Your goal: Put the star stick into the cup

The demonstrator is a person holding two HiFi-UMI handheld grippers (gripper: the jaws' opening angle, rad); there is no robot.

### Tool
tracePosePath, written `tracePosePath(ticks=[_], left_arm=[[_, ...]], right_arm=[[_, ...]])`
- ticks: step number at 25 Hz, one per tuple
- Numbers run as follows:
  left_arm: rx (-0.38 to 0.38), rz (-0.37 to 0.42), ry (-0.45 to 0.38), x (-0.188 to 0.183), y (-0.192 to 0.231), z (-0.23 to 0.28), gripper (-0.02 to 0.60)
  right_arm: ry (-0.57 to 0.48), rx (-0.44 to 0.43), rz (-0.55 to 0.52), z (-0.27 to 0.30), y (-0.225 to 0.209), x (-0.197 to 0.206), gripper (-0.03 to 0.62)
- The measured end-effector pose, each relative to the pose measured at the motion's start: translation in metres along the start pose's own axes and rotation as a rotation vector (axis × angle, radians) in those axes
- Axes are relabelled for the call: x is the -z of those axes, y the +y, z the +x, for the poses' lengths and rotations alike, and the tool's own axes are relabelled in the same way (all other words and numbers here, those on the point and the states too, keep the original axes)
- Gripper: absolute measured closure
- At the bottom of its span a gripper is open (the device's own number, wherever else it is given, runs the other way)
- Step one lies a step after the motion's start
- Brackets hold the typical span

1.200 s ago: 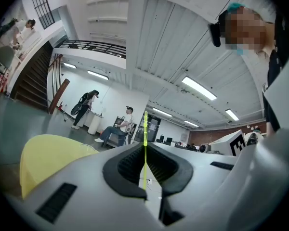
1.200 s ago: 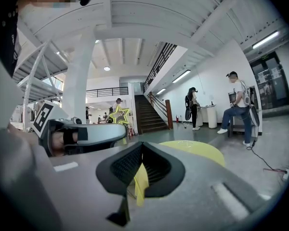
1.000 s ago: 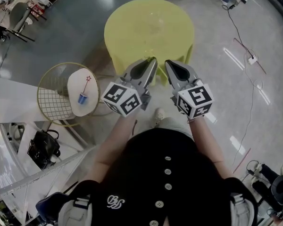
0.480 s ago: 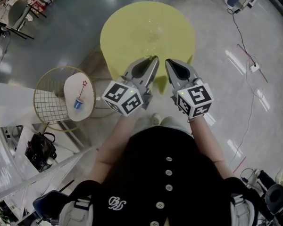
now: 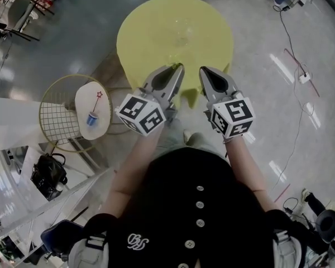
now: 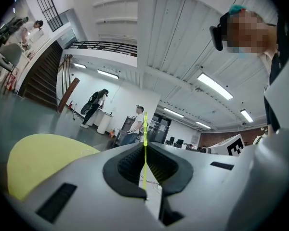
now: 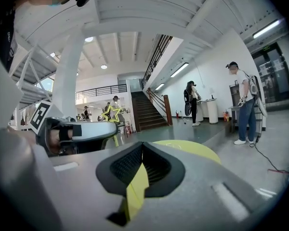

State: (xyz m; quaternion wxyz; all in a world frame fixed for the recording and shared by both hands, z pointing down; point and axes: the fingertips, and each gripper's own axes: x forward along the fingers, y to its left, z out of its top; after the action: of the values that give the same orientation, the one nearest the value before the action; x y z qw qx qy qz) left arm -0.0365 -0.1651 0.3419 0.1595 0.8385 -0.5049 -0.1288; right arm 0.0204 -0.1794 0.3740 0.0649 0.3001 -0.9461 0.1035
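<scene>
The person (image 5: 195, 205) in a black buttoned top holds both grippers out in front, side by side over the near edge of a round yellow table (image 5: 173, 27); the left gripper (image 5: 178, 67) is clenched, its jaws meeting at the tip with nothing between them; its own view (image 6: 145, 146) shows only a thin sliver of yellow through the seam. The right gripper (image 5: 203, 70) is clenched as well and holds nothing; in its view (image 7: 142, 144) the pads touch at the tip and the yellow table (image 7: 192, 150) shows through the gap below them.

The star stick (image 5: 97, 101) is well apart from both grippers, off to the person's left on a small white-topped side table (image 5: 84, 94); its red star points away from the person and its lower end runs down to a blue cup (image 5: 92, 118) on the same top; whether the stick stands in the cup or only leans at it is too small to tell. A round gold wire frame (image 5: 53, 121) sits just beside the side table; a black bag (image 5: 47, 175) lies on the floor below it; a cable (image 5: 293, 54) trails across the shiny floor on the right. Other people (image 7: 243, 105) stand in the hall in the distance.
</scene>
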Motion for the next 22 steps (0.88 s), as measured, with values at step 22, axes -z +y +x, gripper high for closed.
tracePosePath(ticks=[22], left_arm=[[0.077,-0.021,0.042,-0.023,0.064,0.086,0.563]], right_arm=[[0.01,0.102,0.062,0.068,-0.065,-0.015,0.591]])
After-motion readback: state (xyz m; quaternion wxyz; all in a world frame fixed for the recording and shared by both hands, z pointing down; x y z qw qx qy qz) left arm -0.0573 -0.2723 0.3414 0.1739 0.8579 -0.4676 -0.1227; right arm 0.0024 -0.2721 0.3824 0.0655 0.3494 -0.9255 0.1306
